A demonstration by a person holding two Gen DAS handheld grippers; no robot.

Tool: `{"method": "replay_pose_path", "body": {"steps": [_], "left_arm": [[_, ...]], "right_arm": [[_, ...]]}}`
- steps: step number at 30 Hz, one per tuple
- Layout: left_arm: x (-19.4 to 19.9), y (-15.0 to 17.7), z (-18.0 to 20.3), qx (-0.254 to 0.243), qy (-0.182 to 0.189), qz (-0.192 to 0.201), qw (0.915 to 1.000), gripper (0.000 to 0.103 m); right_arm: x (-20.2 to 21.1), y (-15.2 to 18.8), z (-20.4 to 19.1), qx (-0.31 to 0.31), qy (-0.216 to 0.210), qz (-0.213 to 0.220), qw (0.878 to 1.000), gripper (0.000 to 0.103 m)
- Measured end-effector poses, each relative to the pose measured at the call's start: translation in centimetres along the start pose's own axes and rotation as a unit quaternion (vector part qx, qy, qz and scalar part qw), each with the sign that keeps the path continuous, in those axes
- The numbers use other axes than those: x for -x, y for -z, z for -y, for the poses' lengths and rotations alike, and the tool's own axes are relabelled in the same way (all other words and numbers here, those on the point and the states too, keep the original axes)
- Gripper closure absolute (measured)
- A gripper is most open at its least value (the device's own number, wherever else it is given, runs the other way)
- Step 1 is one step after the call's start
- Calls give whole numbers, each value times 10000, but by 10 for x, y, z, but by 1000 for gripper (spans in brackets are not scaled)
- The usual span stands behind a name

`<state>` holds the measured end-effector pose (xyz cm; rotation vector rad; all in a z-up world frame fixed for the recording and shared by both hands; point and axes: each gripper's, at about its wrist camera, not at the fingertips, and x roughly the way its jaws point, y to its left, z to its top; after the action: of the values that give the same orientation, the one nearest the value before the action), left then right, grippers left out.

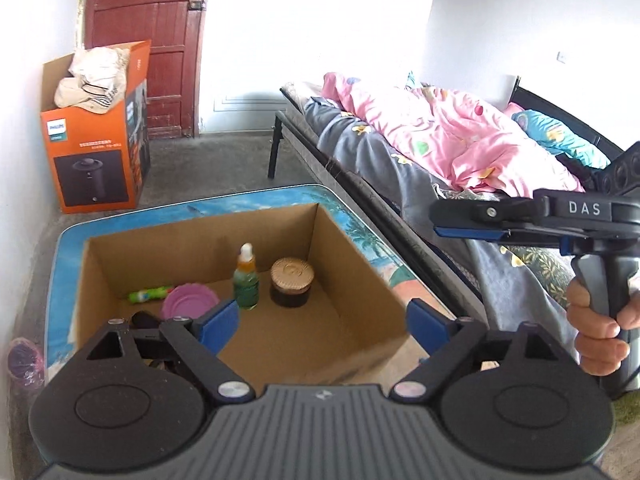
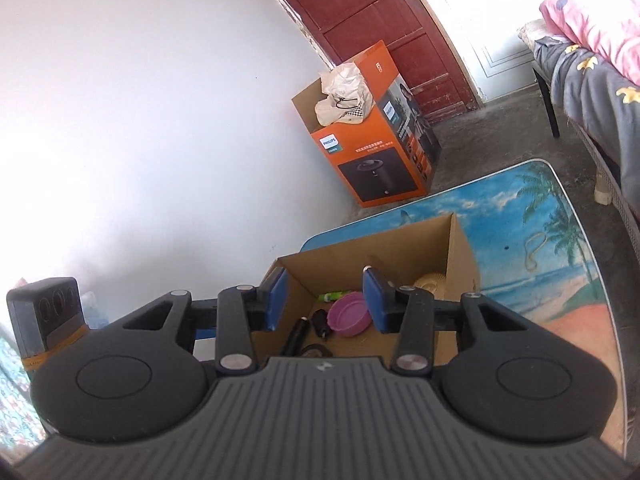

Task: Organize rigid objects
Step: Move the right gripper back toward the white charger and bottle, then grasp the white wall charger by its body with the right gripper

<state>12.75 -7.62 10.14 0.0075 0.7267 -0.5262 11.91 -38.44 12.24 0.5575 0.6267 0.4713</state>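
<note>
Nearest, lower centre of left wrist view: left gripper [image 1: 322,322], fingers wide apart, nothing btwn them, touching nothing. Lower centre of right wrist view: right gripper [image 2: 325,295], fingers partly apart, also empty. Just beyond both, mid-frame, the cardboard box [image 1: 360,276] on the bench [image 2: 560,240] already holds the goods: purple bowl [image 1: 190,304], dropper bottle [image 1: 246,280], brown-lidded jar [image 1: 291,282], green tube [image 1: 150,295], plus dark items near its front wall. Bench beside box looks bare, so sorting seems mostly done. Far upper left: orange carton [image 1: 96,160].
</note>
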Motion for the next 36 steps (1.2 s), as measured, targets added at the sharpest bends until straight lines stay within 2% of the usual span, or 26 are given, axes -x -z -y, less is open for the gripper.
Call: {"method": "replay_pose_path", "body": {"steps": [5, 10, 13, 16, 18, 23, 27, 36], "left_arm": [[33, 50, -18, 203, -62, 52, 9998, 10], [41, 97, -31, 319, -211, -50, 9993, 10], [33, 122, -37, 312, -393, -253, 9984, 10], [15, 142, -38, 227, -658, -461, 9965, 11], [6, 153, -40, 135, -864, -499, 9949, 16], [-13, 162, -42, -187, -1146, -352, 9926, 26], [-31, 166, -48, -319, -1148, -419, 9920, 31], [-54, 167, -60, -122, -1017, -455, 9937, 30]], "right_arm": [[-1, 52, -2, -377, -238, -269, 9986, 56], [-32, 98, -10, -790, -329, -793, 9932, 55], [-59, 118, -24, -780, -303, -1137, 9900, 55], [-89, 130, -42, -559, -101, -1377, 9889, 55], [-109, 135, -50, -426, 17, -1499, 9878, 55], [-156, 141, -58, -374, 74, -1828, 9824, 58], [-186, 145, -62, -241, 126, -2077, 9778, 61], [-223, 152, -63, -150, 61, -2378, 9712, 62]]}}
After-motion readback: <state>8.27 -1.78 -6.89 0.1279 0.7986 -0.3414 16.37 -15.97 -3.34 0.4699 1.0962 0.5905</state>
